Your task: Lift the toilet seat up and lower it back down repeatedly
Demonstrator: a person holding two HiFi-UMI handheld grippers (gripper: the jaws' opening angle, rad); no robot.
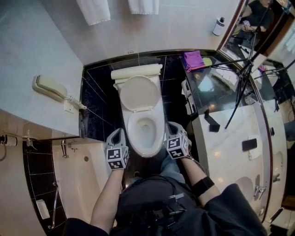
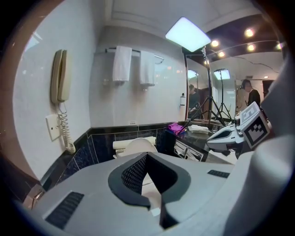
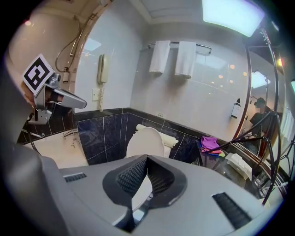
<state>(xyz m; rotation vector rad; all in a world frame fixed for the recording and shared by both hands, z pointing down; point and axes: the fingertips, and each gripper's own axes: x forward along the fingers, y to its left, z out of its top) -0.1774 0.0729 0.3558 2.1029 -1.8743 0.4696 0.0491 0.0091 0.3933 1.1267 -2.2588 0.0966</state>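
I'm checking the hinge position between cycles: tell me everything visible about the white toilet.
The glossy white ceramic toilet stands against the dark tiled wall. Its oval lid is raised, leaning back on the low cistern, leaving the bowl open. Whether the seat ring is also up cannot be told. Nothing visibly touches it.

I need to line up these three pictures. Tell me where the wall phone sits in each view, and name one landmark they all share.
Head view: the wall phone is at the left edge, about mid-height, on the pale wall.
Left gripper view: it hangs at the upper left, with its coiled cord below.
Right gripper view: it is upper left of centre.
Shared landmark: the white towels, hanging on the wall.
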